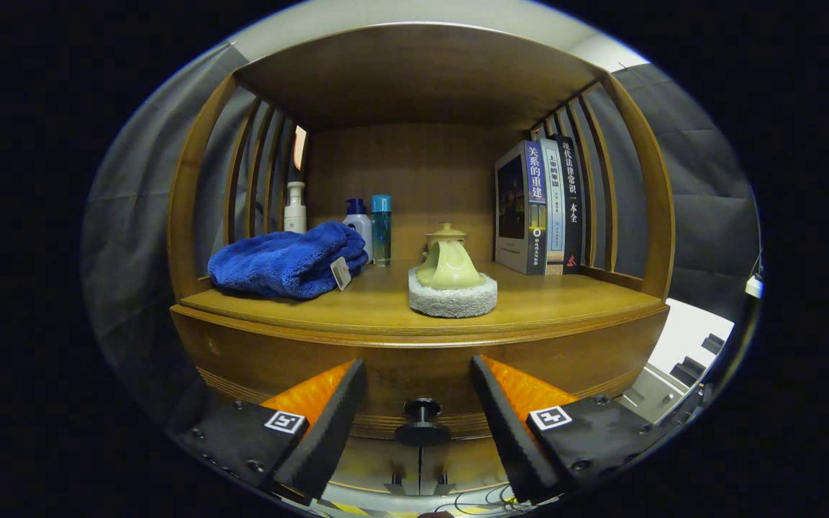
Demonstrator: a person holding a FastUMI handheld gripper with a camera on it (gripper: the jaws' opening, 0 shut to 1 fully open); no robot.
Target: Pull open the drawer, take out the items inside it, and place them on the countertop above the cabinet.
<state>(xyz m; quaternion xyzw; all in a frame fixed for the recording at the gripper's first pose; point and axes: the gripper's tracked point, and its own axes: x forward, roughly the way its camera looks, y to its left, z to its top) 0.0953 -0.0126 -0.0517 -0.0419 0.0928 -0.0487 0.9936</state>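
Gripper view: hand-held gripper fingers spread apart, flanking the drawer knob just ahead; the drawer stands closed, contents hidden. Above, the table carries a blue towel.

Dim, warm light from above; sharp centre, fisheye bending toward the edges.

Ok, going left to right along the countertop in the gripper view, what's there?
Blue towel → teapot on a grey pad → row of books. Nearer, the drawer knob sits between the open tongs.
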